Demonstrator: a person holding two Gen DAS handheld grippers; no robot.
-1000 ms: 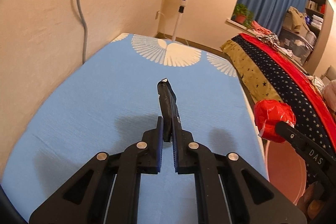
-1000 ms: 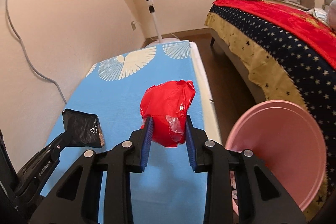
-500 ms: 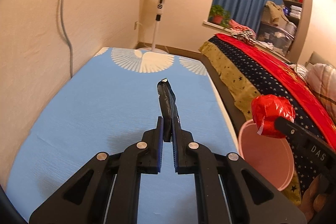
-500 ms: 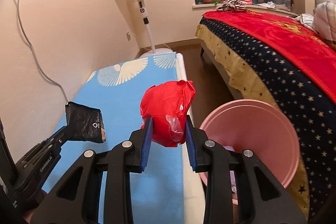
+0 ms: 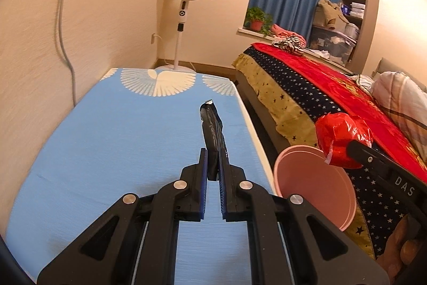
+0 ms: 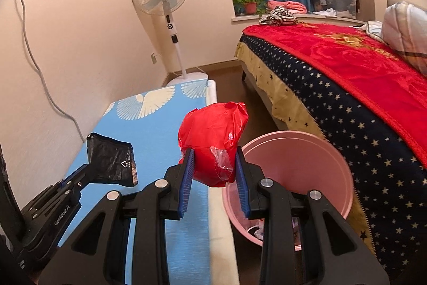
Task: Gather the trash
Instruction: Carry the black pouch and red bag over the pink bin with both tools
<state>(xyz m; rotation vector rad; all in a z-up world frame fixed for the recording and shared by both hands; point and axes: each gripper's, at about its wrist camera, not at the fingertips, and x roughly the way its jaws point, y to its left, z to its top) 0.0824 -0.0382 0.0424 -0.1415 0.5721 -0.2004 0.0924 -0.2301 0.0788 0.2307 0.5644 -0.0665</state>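
The right claw (image 6: 213, 172), clamped on a crumpled red bag (image 6: 213, 140), holds it just short of the pink bin (image 6: 333, 167) for dropping, while the left claw (image 5: 212, 164) to its left grips a flat black wrapper (image 5: 212, 132) edge-on, next in line.

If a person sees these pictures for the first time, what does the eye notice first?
First, the crumpled red plastic bag, clamped in the right gripper just beside the rim of the pink bin. Next, the black wrapper pinched in the left gripper above the blue mattress.
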